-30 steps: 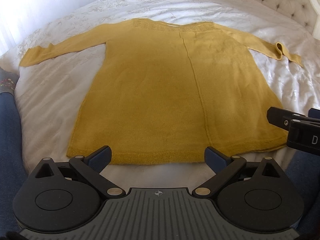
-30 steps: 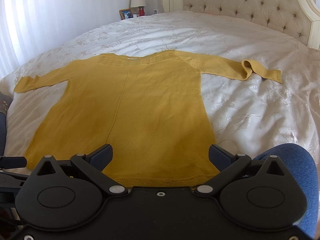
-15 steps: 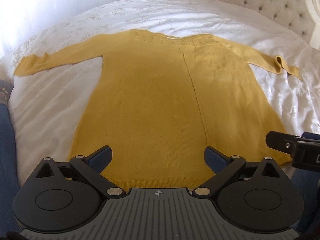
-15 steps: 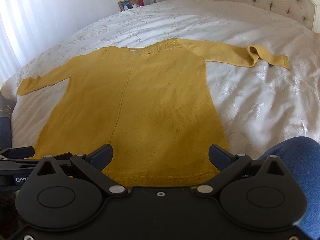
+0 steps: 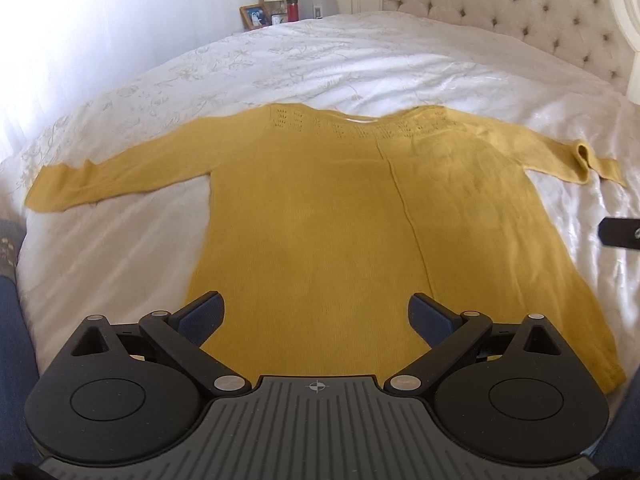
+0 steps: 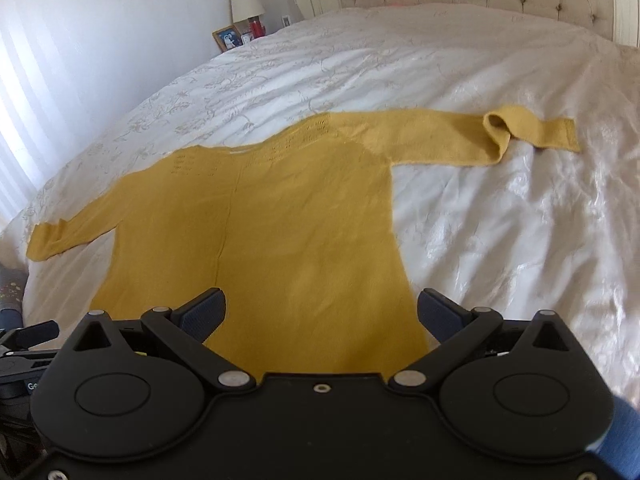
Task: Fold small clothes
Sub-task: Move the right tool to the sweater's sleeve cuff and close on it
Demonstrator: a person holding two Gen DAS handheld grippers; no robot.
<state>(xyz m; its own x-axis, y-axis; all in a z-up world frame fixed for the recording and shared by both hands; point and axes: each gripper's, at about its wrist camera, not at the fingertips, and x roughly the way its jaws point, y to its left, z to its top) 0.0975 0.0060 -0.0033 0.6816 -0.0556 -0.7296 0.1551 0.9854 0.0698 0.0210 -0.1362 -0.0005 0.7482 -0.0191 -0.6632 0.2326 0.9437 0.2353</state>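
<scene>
White bed (image 5: 360, 60) holds flat yellow sweater (image 5: 320, 220).

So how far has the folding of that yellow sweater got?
Barely begun. Done: the yellow sweater lies spread flat on the white bedspread, sleeves out. One cuff is twisted over itself. In hand: nothing; the left gripper and right gripper hover over the lower part of the sweater, jaws wide apart and empty. Left: every fold, both sleeves and body, since no part is turned in.
</scene>
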